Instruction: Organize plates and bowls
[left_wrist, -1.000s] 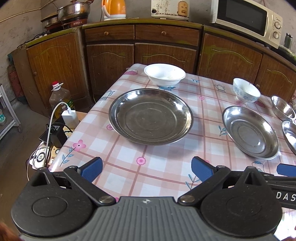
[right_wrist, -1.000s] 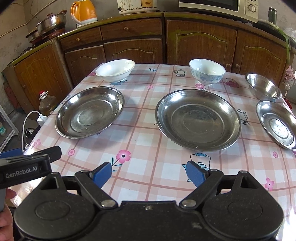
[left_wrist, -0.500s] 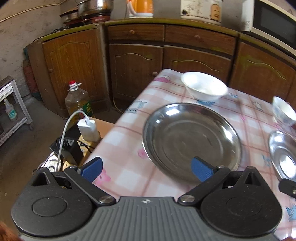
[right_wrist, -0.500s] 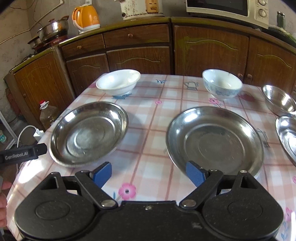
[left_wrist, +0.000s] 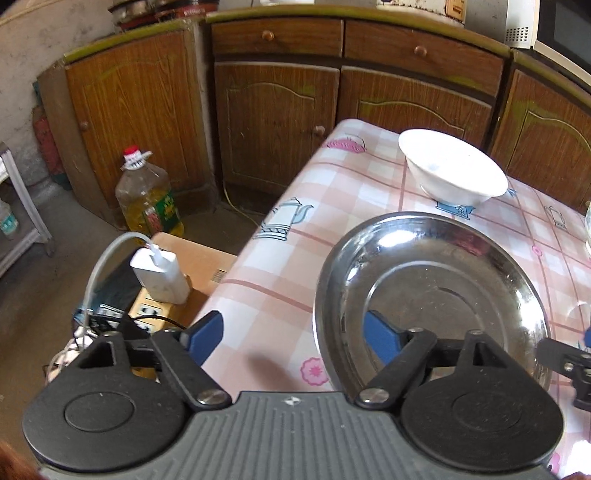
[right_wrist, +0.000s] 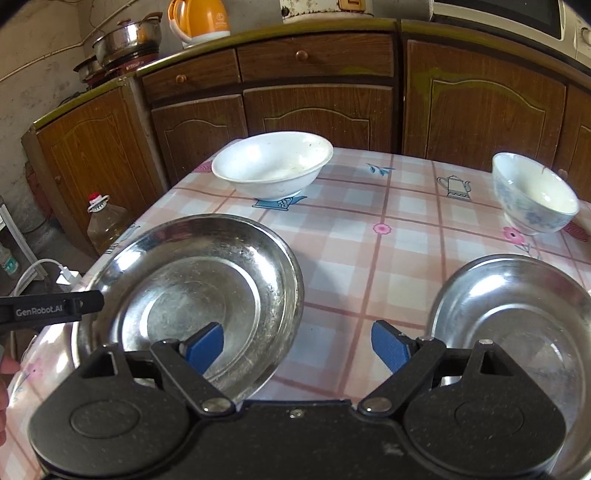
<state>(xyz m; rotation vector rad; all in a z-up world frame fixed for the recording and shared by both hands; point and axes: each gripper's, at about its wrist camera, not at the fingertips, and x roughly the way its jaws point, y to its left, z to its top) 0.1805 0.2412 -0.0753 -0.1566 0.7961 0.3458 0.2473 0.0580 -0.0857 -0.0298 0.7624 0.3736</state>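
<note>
While both hand-held grippers are pointed down at the pink checked tablecloth (left_wrist: 280, 266), the left gripper (left_wrist: 293, 338) is seen with its jaws closing across the left rim of the large round stainless-steel plate (left_wrist: 443, 280): one blue pad (left_wrist: 205, 336) is held over the cloth outside the rim, the other inside the dish, and no pressing on the metal is shown. From the right wrist view, the right gripper (right_wrist: 297, 345) is shown with its jaws spread wide across the right rim of the same steel plate (right_wrist: 192, 288), the left blue pad (right_wrist: 205, 347) being placed inside the dish and the right pad over the cloth between this plate and a second stainless-steel plate (right_wrist: 513, 295) at the right; nothing is gripped. A plain white ceramic bowl (right_wrist: 271, 164) is set upright behind the first plate, near the table's far left corner, and a white bowl with a blue floral pattern (right_wrist: 533, 197) is set upright at the far right, behind the second plate. A clear plastic bottle of yellow oil with a red cap (left_wrist: 147, 199) and a white plug-in charger (left_wrist: 159, 275) are seen on the floor side, left of the table, before brown wooden cabinets (right_wrist: 314, 103).
</note>
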